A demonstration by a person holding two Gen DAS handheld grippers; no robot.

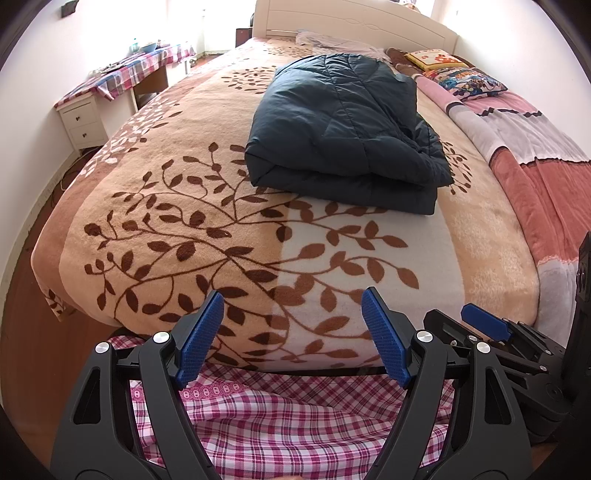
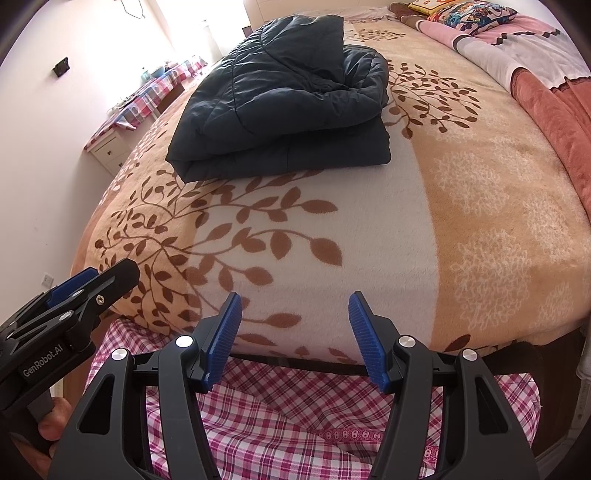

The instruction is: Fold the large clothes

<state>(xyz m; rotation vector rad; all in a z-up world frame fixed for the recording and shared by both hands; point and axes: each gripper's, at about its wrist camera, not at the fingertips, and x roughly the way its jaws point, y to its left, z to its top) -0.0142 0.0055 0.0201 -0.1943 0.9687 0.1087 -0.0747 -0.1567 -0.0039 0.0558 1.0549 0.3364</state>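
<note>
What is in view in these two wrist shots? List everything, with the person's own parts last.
folded padded jacket: one, dark navy, lying on the middle of the bed
blanket: one, beige and cream with brown leaf branches, covering the bed
quilt: one, pink and grey patches, along the bed's far right side
pillows: at least two, yellow and multicoloured prints, by the headboard
headboard: one, white, at the far end
checked cloth: one, pink and white, hanging below the bed's near edge
side table: one, white drawers under a checked cover, at the left wall
left gripper: one, black with blue pads, open, empty
right gripper: one, same colours, open, empty
hand: one, holding the left gripper's handle
</note>
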